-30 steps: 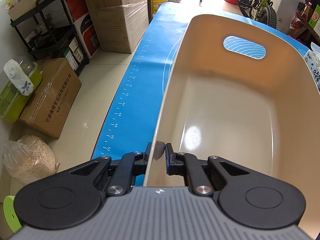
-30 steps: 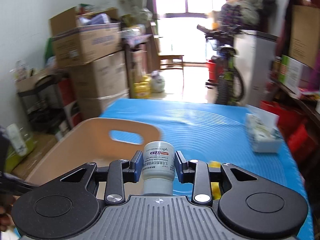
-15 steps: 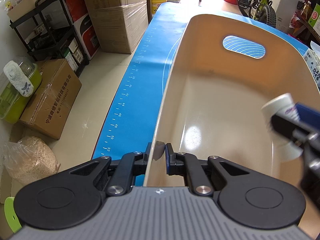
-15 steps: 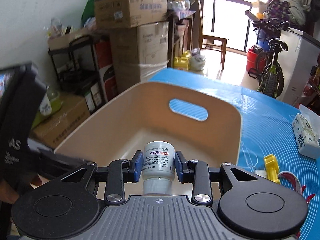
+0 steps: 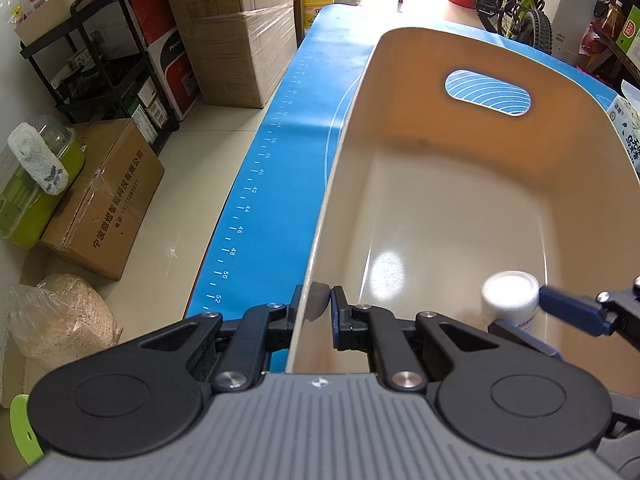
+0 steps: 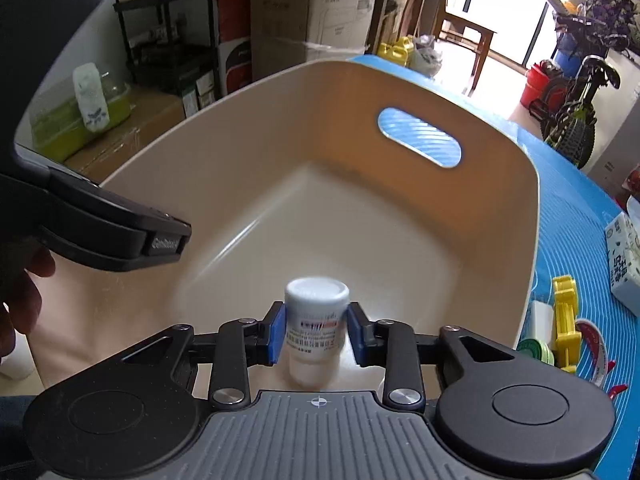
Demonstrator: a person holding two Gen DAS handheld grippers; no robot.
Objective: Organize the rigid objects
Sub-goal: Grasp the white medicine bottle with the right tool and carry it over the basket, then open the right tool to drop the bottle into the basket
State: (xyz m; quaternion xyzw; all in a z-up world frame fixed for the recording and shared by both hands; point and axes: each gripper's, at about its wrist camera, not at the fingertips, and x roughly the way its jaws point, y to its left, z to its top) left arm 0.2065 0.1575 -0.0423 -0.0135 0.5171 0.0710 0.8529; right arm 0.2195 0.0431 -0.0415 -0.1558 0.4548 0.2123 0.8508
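The large beige plastic bin with an oval handle slot [image 5: 460, 208] sits on the tabletop, which is covered by a blue ruled mat [image 5: 280, 168]. The left gripper [image 5: 316, 306] is clamped on the bin's near left wall, one finger outside the wall and one inside.

The right gripper [image 6: 316, 330] is inside the bin, near its front end, with its blue pads [image 6: 277, 332] pressed against both sides of a small white pill bottle with a printed label [image 6: 317, 320]. The bottle stands roughly upright between them, its white cap on top. From the left wrist view the same bottle [image 5: 510, 294] shows low in the bin at the right, with the right gripper's blue finger [image 5: 572, 312] beside it; whether its base touches the bin floor I cannot tell.

Outside the bin's right wall, on the mat, lie a yellow plastic piece [image 6: 566, 320], a green round item [image 6: 536, 350] and a white tissue pack with printed text [image 6: 624, 260].
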